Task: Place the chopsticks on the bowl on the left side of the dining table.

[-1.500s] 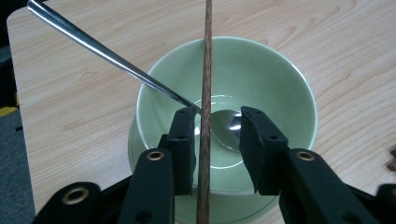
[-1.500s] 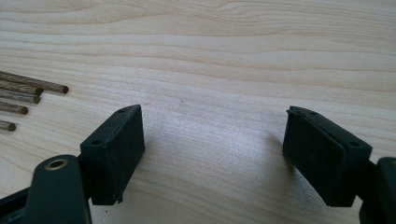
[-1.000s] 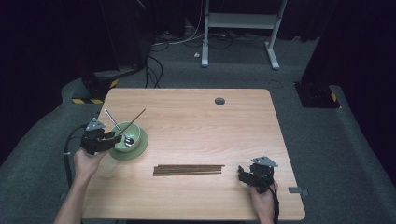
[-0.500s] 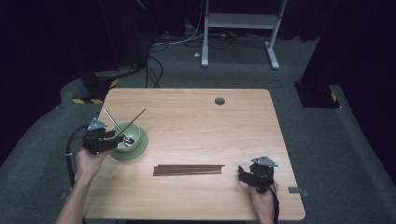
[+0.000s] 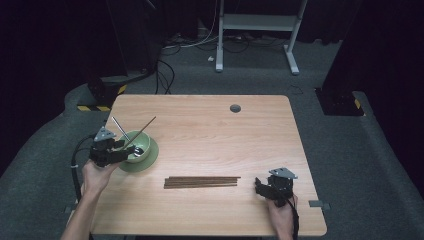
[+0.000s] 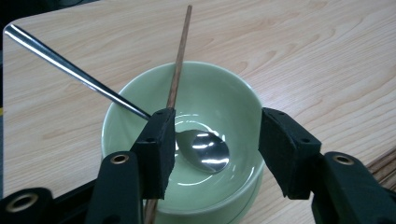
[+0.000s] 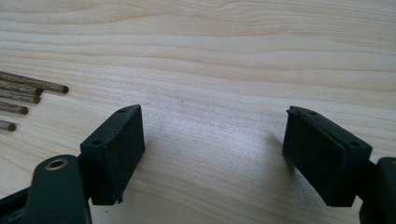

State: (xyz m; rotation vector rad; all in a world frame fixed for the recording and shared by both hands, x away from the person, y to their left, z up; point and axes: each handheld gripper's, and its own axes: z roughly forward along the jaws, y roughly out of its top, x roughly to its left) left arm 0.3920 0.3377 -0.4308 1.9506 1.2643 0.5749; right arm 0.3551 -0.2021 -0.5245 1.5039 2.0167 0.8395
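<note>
One wooden chopstick (image 6: 179, 65) already leaning in the green bowl (image 5: 141, 150) beside the spoon (image 6: 201, 150), left hand-held gripper (image 6: 214, 140) spread apart over that bowl, right hand-held gripper (image 7: 212, 154) apart too, remaining chopsticks (image 5: 201, 182) right of the bowl waiting on the desk (image 5: 215, 130).

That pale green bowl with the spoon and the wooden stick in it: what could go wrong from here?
The brown wooden chopstick leans on the pale green bowl's rim, right against one finger of the open left gripper; a nudge could tip it out. The long-handled metal spoon also rests loosely and might slide or clatter. The bowl sits near the wooden table's left edge, so a push could shove it toward the drop.
</note>
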